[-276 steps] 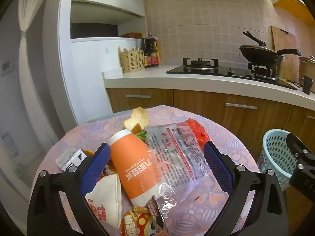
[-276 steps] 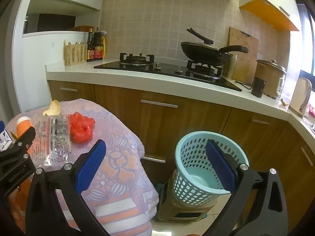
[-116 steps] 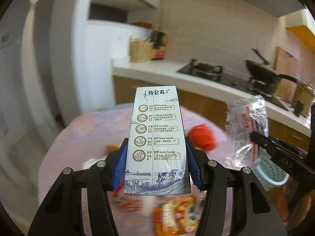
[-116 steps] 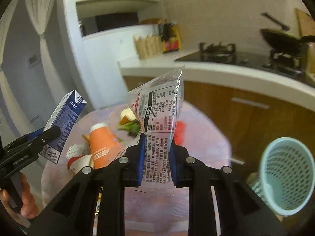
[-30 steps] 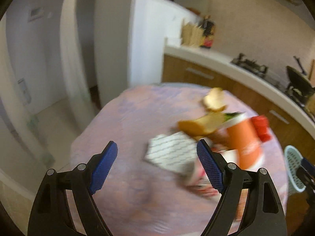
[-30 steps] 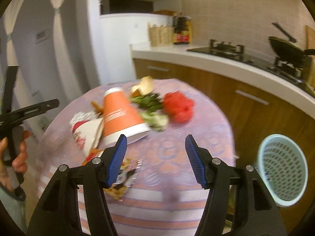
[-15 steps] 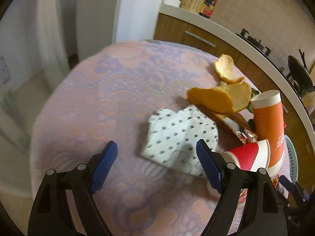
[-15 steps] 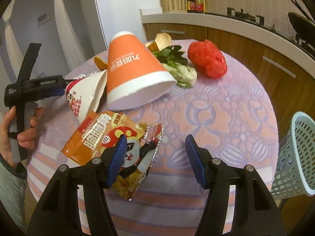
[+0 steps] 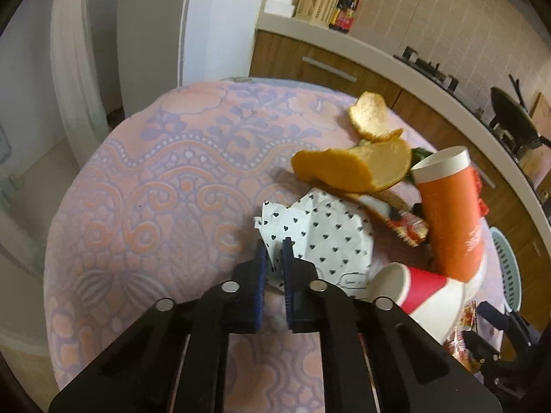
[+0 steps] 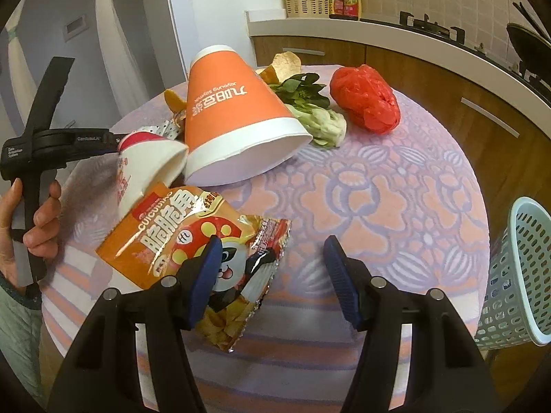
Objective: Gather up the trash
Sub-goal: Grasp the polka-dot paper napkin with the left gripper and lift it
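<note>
The heart-print paper wrapper (image 9: 320, 234) lies crumpled near the middle of the table (image 9: 144, 186), and the left gripper (image 9: 274, 258) has its jaws pinched together on the wrapper's near corner, a sensible bite since a thin sheet offers only an edge to catch. Just beyond it sit the orange peel (image 9: 354, 168) and, toward the table's right edge, the tipped orange cup (image 9: 451, 210) leaning over the red-and-white paper cup (image 9: 427, 292). Over on the other side, the right gripper (image 10: 270, 268) hovers with its jaws apart, straddling the open end of the orange snack bag (image 10: 193, 237) that droops over the table's near edge, nothing clamped yet. Greens (image 10: 310, 103) and a red plastic bag (image 10: 365, 103) wait at the far side. The blue basket (image 10: 516, 275) stands off the table's right edge, handy for drops.
</note>
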`<act>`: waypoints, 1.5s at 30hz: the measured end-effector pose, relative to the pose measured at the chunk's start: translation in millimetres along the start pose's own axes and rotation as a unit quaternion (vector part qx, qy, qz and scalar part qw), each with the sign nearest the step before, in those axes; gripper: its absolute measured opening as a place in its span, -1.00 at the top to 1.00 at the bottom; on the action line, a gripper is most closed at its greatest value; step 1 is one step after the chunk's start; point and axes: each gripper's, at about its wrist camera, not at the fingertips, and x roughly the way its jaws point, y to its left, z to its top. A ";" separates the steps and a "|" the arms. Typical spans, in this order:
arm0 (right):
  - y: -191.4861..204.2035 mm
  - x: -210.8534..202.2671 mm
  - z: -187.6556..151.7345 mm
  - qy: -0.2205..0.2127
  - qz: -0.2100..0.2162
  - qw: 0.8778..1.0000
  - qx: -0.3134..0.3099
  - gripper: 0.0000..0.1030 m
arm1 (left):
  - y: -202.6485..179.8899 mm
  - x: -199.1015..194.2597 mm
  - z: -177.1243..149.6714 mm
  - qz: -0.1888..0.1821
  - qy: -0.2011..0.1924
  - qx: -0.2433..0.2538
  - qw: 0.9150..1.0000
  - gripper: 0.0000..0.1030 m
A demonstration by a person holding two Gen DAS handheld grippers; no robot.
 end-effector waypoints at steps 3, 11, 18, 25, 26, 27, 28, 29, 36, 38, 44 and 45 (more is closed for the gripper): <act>-0.6 -5.2 -0.4 -0.004 0.007 1.000 0.002 -0.12 | 0.9 -9.8 -1.3 0.001 -0.012 -0.002 1.000 0.94; 0.8 -13.9 2.3 -0.013 0.007 1.000 -0.001 -0.12 | 29.6 -41.8 -12.1 0.069 -0.013 -0.007 0.997 0.93; 1.8 -11.4 -0.4 -0.009 0.010 1.000 0.004 -0.12 | 41.9 -53.5 -25.4 0.105 -0.023 0.021 0.994 -0.53; -2.4 -15.0 -2.2 -0.011 0.006 1.000 0.004 -0.12 | 14.1 -21.1 -20.6 0.102 0.020 0.064 0.993 -0.64; -4.1 -15.8 -2.3 -0.011 0.005 1.000 0.006 -0.12 | 11.3 -13.3 -21.2 0.108 0.036 0.068 0.991 -0.64; -5.3 -16.0 -2.4 -0.012 0.005 1.000 0.007 -0.12 | 9.5 -8.8 -22.6 0.112 0.041 0.073 0.990 -0.65; -6.6 -16.4 -2.5 -0.012 0.004 1.000 0.008 -0.12 | 8.7 -9.7 -22.9 0.112 0.034 0.075 0.990 -0.60; -7.6 -16.6 -2.2 -0.012 0.005 1.000 0.009 -0.12 | 8.9 -11.3 -23.3 0.109 0.032 0.073 0.991 -0.59; -3.4 -15.1 -0.6 -0.012 0.013 1.000 0.003 -0.25 | 8.2 -35.6 -25.0 0.094 -0.016 0.077 0.992 0.16; 0.8 -15.9 -0.7 -0.015 0.016 1.000 -0.001 -0.33 | 8.6 -45.4 -24.3 0.071 -0.025 0.073 0.995 0.71; 11.6 -16.5 -2.6 -0.012 0.016 1.000 -0.018 -0.38 | 9.8 -49.4 -28.4 0.051 -0.035 0.069 0.996 0.81; 11.9 -16.3 -2.8 -0.012 0.015 1.000 -0.019 -0.38 | 10.4 -49.0 -28.5 0.049 -0.036 0.067 0.996 0.81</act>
